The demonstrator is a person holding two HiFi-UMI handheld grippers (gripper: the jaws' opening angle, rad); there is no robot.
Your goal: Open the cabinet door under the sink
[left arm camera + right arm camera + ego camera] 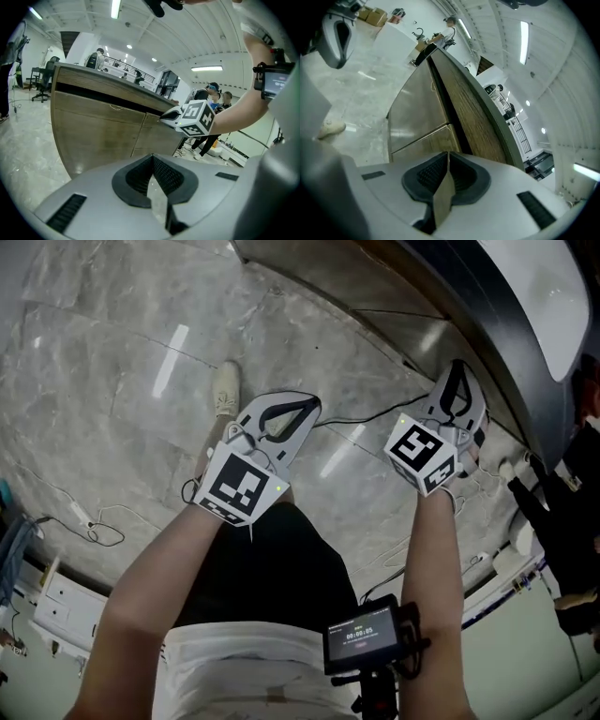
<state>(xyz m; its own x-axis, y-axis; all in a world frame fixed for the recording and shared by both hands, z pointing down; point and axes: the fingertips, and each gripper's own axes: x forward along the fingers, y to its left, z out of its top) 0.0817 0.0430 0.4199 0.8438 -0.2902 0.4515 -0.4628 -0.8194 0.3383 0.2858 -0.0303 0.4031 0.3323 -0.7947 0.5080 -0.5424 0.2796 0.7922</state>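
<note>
The cabinet under the sink shows as a wooden front (98, 131) with closed doors, a seam (139, 133) between them and a small handle (115, 108) near the top edge. From above it runs under the dark counter edge (487, 329) and white basin (544, 282). My left gripper (312, 405) is shut and empty, held over the floor short of the cabinet. My right gripper (457, 367) is shut with nothing between its jaws, close to the cabinet front (422, 112) and apart from it. Each gripper view shows the jaws (152, 157) (448, 154) pressed together.
Marble floor (122, 352) with a shoe (225, 388) and loose cables (103, 526). A person in dark clothes (572, 512) stands at the right by the counter end; others (211, 93) are beyond it. White boxes (56, 601) lie bottom left. A small screen (361, 641) sits on the right forearm.
</note>
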